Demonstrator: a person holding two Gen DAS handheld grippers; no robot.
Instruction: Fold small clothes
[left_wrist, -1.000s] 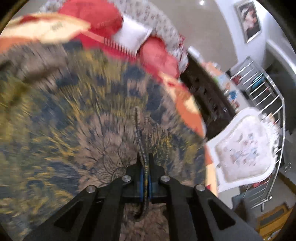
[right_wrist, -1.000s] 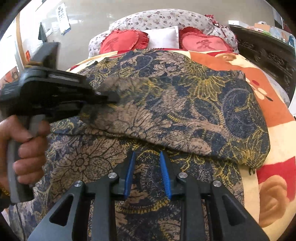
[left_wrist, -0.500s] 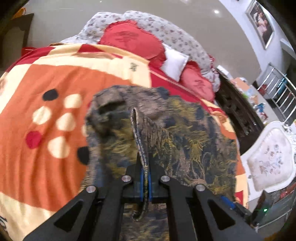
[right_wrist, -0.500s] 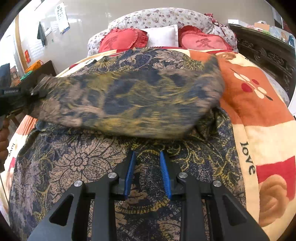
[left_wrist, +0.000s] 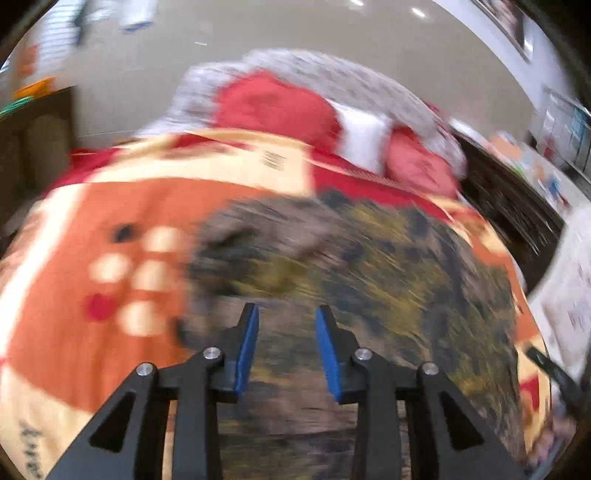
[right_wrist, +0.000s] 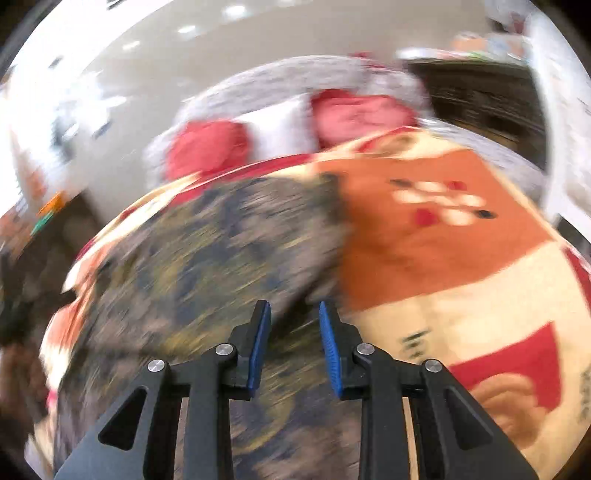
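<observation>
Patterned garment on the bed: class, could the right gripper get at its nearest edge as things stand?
Probably yes. The right gripper has its jaws open right over the patterned garment, with nothing between them, though motion blur hides the exact gap.

Each tool is black-framed, with blue pads and silver screws

One patterned garment lies on one orange blanket. Two red pillows flank one white pillow.
</observation>
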